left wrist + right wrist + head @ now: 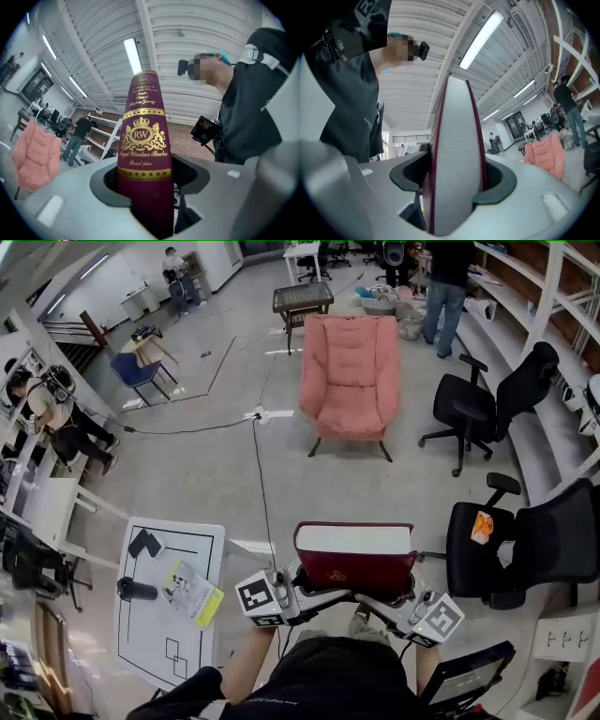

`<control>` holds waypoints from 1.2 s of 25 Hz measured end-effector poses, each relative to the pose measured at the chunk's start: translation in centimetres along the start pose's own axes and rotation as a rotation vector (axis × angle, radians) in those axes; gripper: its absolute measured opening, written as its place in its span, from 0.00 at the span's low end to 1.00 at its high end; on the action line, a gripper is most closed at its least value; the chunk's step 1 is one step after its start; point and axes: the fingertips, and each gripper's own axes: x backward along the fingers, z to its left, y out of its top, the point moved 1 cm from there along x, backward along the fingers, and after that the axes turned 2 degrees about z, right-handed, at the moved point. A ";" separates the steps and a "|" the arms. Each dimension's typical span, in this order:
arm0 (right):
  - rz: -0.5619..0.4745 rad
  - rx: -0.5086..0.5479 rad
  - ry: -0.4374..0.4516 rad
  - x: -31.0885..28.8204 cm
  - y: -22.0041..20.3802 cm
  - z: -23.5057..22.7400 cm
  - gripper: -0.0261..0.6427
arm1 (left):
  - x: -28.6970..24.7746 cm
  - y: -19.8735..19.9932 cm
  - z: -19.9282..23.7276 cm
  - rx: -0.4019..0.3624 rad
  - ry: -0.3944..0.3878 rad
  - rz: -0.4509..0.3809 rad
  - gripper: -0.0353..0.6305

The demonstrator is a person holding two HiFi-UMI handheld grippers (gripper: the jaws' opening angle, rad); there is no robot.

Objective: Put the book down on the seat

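A thick maroon book [354, 557] with gold print and white page edges is held level in front of me, between both grippers. My left gripper [286, 589] is shut on its spine end; in the left gripper view the maroon spine [143, 150] with a gold crest fills the jaws. My right gripper [412, 601] is shut on the other end, where the white page block [457, 164] stands between the jaws. The pink armchair [351, 376], its seat bare, stands several steps ahead on the grey floor.
Two black office chairs [487, 395] [525, 545] stand at the right, the nearer with an orange packet on its seat. A white table [169, 610] with small items is at my left. A cable [262, 484] runs across the floor. People stand farther off.
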 end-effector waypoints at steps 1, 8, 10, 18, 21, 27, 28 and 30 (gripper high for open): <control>0.010 -0.005 0.003 0.0 0.2 -1.0 0.51 | -0.6 0.2 0.7 0.000 0.010 -0.004 0.44; -0.008 -0.046 0.041 -2.8 0.9 -6.5 0.52 | -2.5 0.8 6.5 0.034 0.063 0.012 0.44; 0.028 -0.037 0.030 -4.5 0.1 -8.1 0.52 | -1.9 1.1 8.7 0.048 0.065 0.003 0.44; 0.026 -0.006 -0.066 -14.1 0.9 -13.6 0.53 | 0.5 5.2 19.2 0.102 0.001 -0.002 0.44; 0.017 -0.001 -0.100 -17.0 1.4 -15.3 0.53 | 0.9 7.0 22.2 0.083 -0.037 0.015 0.44; 0.023 -0.021 -0.132 -19.9 1.5 -19.6 0.53 | 0.0 7.9 27.4 0.113 -0.044 0.035 0.45; 0.027 -0.029 -0.130 -20.1 1.4 -20.5 0.53 | -0.3 7.7 28.3 0.127 -0.036 0.037 0.45; 0.032 -0.048 -0.125 -20.6 1.1 -22.8 0.53 | -1.1 7.2 30.4 0.150 -0.017 0.043 0.45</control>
